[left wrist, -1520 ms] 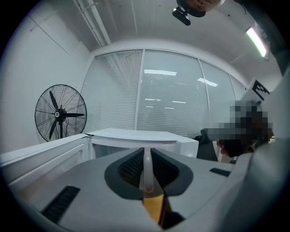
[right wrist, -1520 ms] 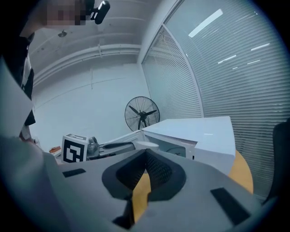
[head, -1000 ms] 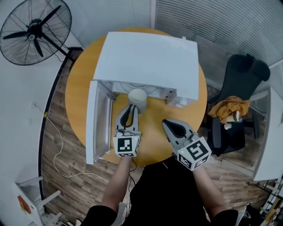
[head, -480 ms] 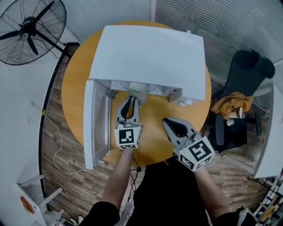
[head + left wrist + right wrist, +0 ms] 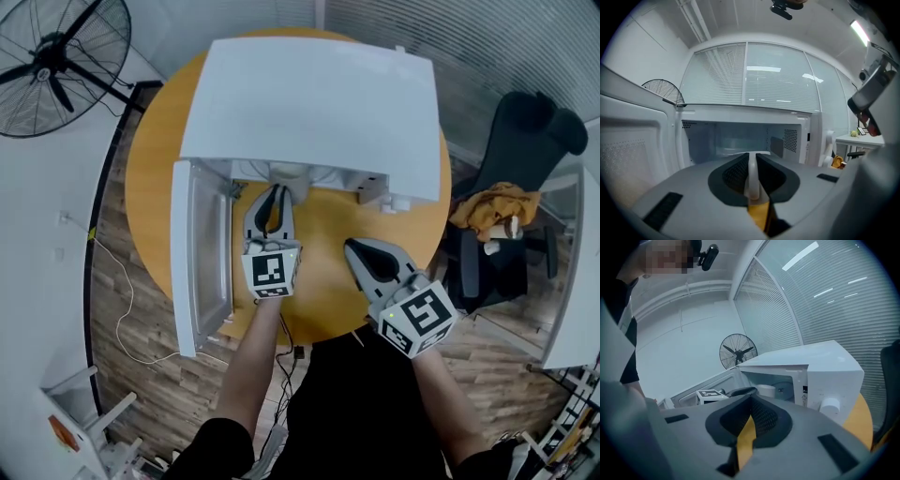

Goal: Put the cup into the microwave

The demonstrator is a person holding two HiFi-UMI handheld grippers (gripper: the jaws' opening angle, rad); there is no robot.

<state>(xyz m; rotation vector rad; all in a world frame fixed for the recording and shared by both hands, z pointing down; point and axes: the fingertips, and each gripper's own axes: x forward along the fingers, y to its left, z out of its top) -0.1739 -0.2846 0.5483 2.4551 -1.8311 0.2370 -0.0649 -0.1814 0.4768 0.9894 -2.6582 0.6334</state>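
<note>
The white microwave (image 5: 314, 94) stands on the round wooden table (image 5: 328, 272), its door (image 5: 192, 253) swung open to the left. A white cup (image 5: 291, 175) sits at the mouth of the cavity, mostly hidden under the microwave's top. My left gripper (image 5: 275, 192) is shut on the cup's handle (image 5: 752, 180), the thin white strip clamped between the jaws, with the cavity (image 5: 740, 138) straight ahead. My right gripper (image 5: 356, 250) hovers over the table to the right, shut and holding nothing. From its view the cup (image 5: 766, 391) shows inside the opening.
A black floor fan (image 5: 56, 61) stands at the far left. An office chair (image 5: 525, 178) with an orange cloth (image 5: 492, 206) is at the right, beside a white desk (image 5: 572, 281). A cable (image 5: 127, 309) trails on the wooden floor.
My left gripper has pushed forward with the cup, from the table in front of the microwave into the cavity's mouth. The right gripper has barely moved.
</note>
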